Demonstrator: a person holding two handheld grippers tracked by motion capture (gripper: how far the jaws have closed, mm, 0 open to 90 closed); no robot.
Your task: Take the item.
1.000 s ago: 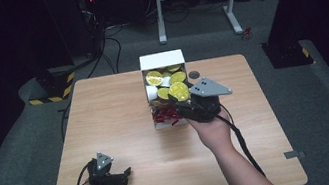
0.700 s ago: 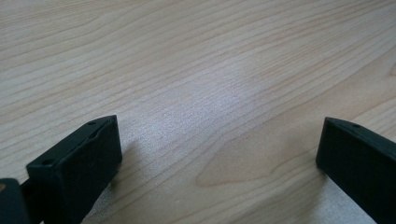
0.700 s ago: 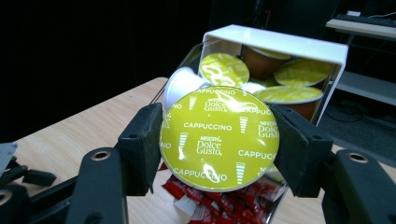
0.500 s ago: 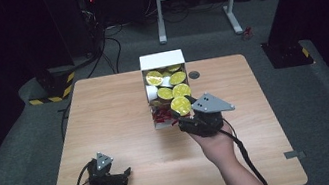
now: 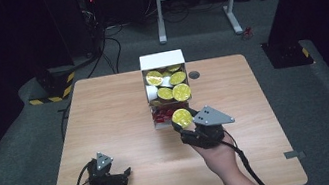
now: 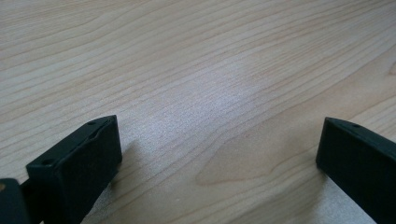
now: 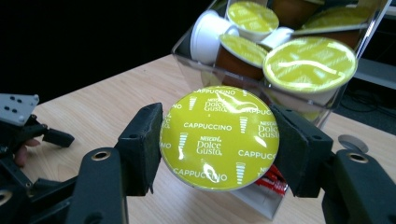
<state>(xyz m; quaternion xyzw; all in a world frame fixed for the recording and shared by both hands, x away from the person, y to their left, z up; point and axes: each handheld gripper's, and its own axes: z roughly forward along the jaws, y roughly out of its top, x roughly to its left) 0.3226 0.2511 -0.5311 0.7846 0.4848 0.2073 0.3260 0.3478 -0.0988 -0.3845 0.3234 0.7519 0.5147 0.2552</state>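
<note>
Right now my right tool clamps a cappuccino capsule by its rim. It looks light, with fragile foil, so I'd squeeze gently. My left tool rests spread apart on the worktop.

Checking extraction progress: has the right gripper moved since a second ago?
Yes. The right gripper, shut on a capsule, has pulled back from the box toward the person.

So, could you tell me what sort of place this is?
Probably a lab or recording studio: a lone wooden table on grey carpet, black surroundings, loose cables on the floor and hazard-striped stand bases.
</note>
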